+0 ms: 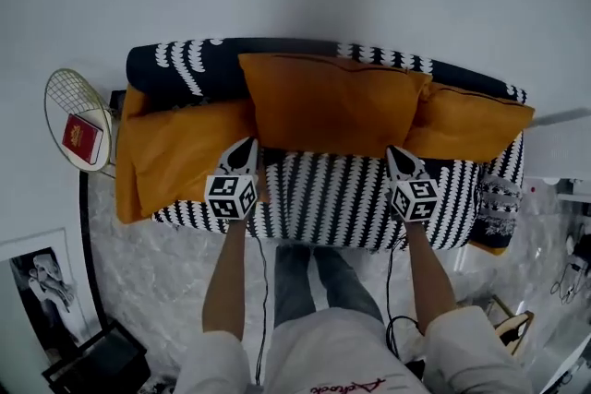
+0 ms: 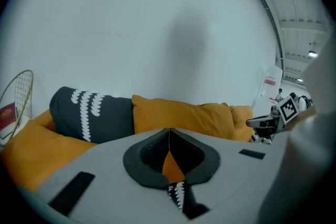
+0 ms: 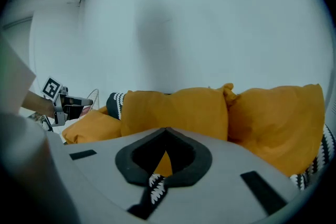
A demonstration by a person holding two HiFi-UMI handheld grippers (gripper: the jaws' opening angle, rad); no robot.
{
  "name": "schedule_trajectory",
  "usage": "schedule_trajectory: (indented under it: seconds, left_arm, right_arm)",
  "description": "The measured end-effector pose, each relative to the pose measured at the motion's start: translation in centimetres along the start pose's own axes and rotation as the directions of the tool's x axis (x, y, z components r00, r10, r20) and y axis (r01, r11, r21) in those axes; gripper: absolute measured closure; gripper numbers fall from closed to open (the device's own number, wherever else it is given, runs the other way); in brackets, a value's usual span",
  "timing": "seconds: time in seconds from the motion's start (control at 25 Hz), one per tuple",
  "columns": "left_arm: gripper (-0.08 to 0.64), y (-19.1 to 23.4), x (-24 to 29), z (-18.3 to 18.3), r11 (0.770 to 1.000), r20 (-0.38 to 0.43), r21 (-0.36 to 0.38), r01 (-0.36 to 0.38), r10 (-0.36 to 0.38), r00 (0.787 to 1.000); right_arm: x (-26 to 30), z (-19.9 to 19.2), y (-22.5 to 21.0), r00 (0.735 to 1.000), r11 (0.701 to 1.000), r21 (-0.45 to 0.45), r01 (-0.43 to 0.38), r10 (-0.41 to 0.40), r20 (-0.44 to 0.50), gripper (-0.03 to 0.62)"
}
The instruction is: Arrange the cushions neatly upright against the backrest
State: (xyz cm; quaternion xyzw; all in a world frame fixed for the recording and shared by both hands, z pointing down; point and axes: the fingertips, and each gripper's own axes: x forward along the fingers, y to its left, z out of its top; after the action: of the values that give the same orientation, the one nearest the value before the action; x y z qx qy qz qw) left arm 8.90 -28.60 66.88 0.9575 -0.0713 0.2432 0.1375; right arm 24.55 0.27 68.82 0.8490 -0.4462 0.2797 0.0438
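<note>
**Sofa cushions: arrangement part done**

Sofa [image 1: 351,198], striped. Middle cushion [image 1: 332,101] stood upright against the backrest [image 1: 185,60]. Right cushion [image 1: 471,120] leaned there, askew. Left cushion [image 1: 175,152] lay slumped over the seat end, yet to be raised. Left gripper [image 1: 245,150] and right gripper [image 1: 399,154] were both clenched and empty, and they covered the middle cushion's lower corners.

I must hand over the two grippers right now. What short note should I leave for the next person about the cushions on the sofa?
Left gripper: shut, tip at the lower left corner of the middle cushion.
Right gripper: shut, tip at its lower right corner. Whether either pinches fabric, I cannot tell.
Done: middle cushion stands upright against the backrest; right cushion also stands, but tilted.
To do: left cushion lies slumped at the left end; stand it up, then straighten the right one.
</note>
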Motion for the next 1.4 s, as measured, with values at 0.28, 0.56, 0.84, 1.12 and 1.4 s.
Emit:
schedule_trajectory:
  seconds: [0.28, 0.56, 0.84, 1.12, 1.4]
  left_arm:
    - [0.528, 6.1, -12.4, -0.6, 0.972, 0.084, -0.084, -0.22, 0.227, 0.97]
    - [0.528, 10.6, -29.8, -4.6, 0.827, 0.132, -0.256, -0.5, 0.542, 0.83]
    - [0.528, 10.2, -46.6, -9.9, 0.657, 0.13, -0.398, -0.64, 0.731, 0.67]
    - [0.528, 8.0, -58.1, -13.7, 0.544, 0.133, -0.49, -0.681, 0.819, 0.559]
    - [0.528, 8.1, -64.1, -16.8, 0.499, 0.12, -0.504, -0.705, 0.849, 0.515]
  right_arm:
    - [3.6, 4.0, 12.8, 0.963, 0.953, -0.139, -0.269, 0.27, -0.009, 0.565]
    - [4.8, 6.0, 32.1, 0.796, 0.739, -0.317, -0.594, 0.598, -0.098, 0.565]
    - [-1.5, 5.5, 50.3, 0.609, 0.497, -0.429, -0.754, 0.775, -0.171, 0.566]
    - [-10.0, 1.9, 64.3, 0.455, 0.305, -0.462, -0.832, 0.853, -0.255, 0.565]
    - [-15.0, -1.7, 70.3, 0.395, 0.229, -0.47, -0.852, 0.872, -0.29, 0.565]
